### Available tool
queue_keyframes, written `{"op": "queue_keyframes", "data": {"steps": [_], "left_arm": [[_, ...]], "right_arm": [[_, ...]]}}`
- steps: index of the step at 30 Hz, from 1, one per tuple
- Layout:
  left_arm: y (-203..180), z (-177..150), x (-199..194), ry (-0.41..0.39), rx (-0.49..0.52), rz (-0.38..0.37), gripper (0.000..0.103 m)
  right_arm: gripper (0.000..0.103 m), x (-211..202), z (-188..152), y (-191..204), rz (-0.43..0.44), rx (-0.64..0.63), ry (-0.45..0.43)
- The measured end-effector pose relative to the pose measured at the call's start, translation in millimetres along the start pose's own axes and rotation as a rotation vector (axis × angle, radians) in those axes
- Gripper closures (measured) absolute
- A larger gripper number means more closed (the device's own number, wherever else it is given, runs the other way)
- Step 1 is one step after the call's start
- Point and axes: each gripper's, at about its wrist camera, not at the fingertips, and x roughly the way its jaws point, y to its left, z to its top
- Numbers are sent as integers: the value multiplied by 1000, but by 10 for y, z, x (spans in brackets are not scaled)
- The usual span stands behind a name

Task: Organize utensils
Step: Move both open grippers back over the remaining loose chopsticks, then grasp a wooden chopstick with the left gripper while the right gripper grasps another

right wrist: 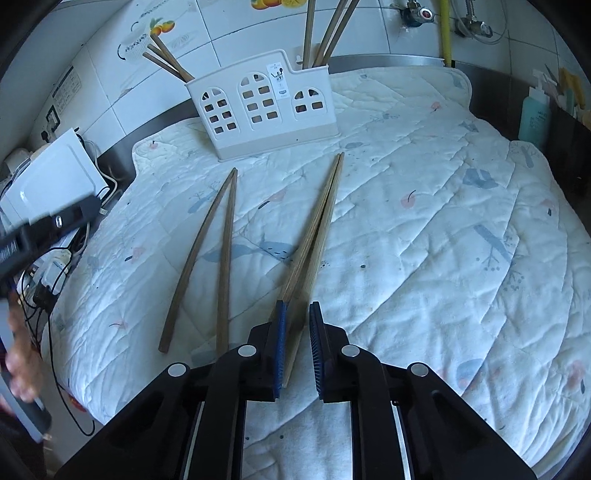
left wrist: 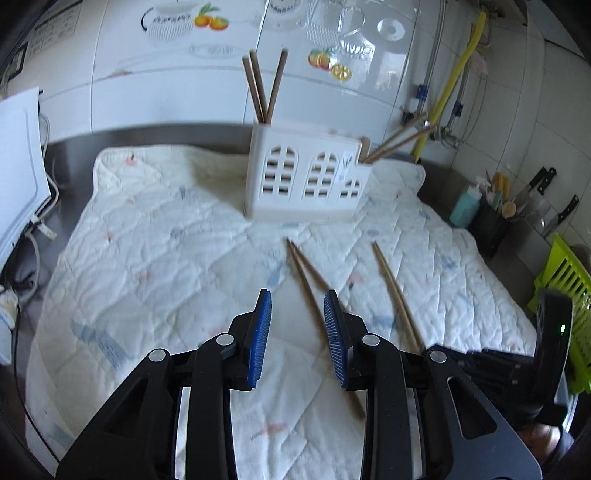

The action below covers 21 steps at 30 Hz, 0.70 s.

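A white utensil holder (left wrist: 306, 173) (right wrist: 266, 110) with arched openings stands at the back of a quilted cloth (left wrist: 147, 240) (right wrist: 424, 221). Brown chopsticks stand in both of its end compartments (left wrist: 262, 85) (right wrist: 325, 33). Two pairs lie flat on the cloth. My right gripper (right wrist: 297, 310) is shut on the thick ends of the right-hand pair (right wrist: 321, 221), which points toward the holder. The other pair (left wrist: 306, 280) (right wrist: 218, 251) lies splayed, and my left gripper (left wrist: 297, 299) hangs open over it, one stick passing under the right pad.
A steel counter rim runs behind the cloth. A white appliance with cables (right wrist: 51, 181) sits at the left. At the right stand a teal bottle (left wrist: 465, 208), a dark caddy with knives (left wrist: 495, 221) and a green rack (left wrist: 565, 288). A hand (right wrist: 22, 350) holds the left gripper's handle.
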Motion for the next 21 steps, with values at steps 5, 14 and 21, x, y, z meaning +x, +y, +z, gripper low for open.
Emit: {"op": "queue_keyframes", "data": {"steps": [5, 14, 21], "left_arm": [[-29, -230, 120, 61, -11, -28, 73], [-269, -483, 341, 139, -1, -72, 73], [-372, -549, 561, 173, -14, -61, 74]], "right_arm": [[93, 46, -28, 30, -30, -16, -1], [95, -75, -40, -119, -105, -21, -43], [95, -84, -72, -250, -106, 2, -39]]}}
